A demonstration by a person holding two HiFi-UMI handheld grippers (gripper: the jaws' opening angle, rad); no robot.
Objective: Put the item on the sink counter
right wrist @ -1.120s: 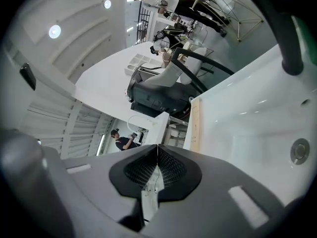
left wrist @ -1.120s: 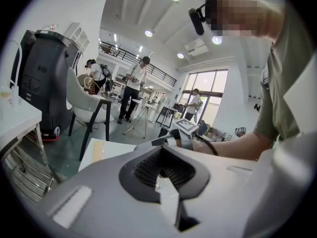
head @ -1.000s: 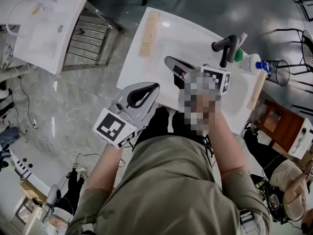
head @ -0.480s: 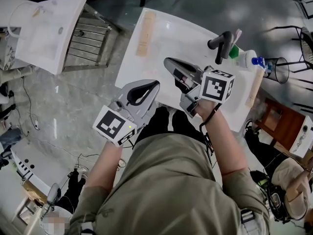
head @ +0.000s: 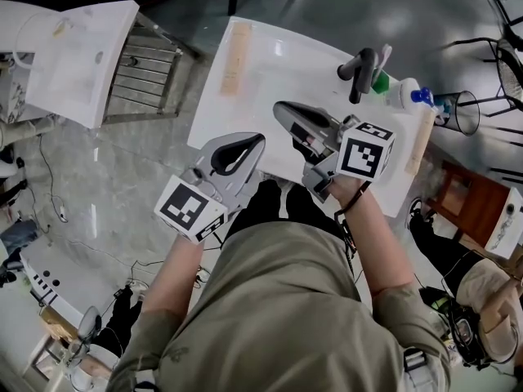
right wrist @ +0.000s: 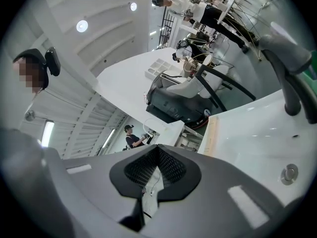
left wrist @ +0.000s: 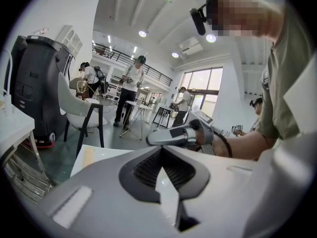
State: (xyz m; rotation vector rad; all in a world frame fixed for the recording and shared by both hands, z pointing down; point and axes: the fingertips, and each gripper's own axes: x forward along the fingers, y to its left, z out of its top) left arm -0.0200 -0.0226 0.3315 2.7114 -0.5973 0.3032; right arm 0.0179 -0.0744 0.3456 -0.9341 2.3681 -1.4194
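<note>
A white sink counter [head: 270, 64] lies ahead of me, with a dark faucet [head: 359, 68] at its far right. Beside the faucet stand a green item [head: 378, 81] and a white bottle with a blue cap [head: 411, 95]. My left gripper [head: 255, 143] hovers shut over the counter's near edge with nothing in it. My right gripper [head: 282, 107] is shut and empty over the basin, short of the faucet. In the right gripper view the jaws [right wrist: 158, 145] meet, with the faucet [right wrist: 287, 83] and drain [right wrist: 289, 172] to the right. The left gripper view shows its jaws [left wrist: 161, 152] closed and the right gripper [left wrist: 178, 135] beyond.
Pale wooden strips lie along the counter's left side [head: 233, 60] and right side [head: 421, 141]. A second white sink [head: 82, 47] on a metal rack [head: 143, 68] stands to the left. A wire basket [head: 466, 109] and wooden furniture [head: 466, 207] are at the right. People stand in the background.
The right gripper has shifted a little, its marker cube now facing the camera more. The counter sits slightly higher in the head view. Both grippers stay shut.
</note>
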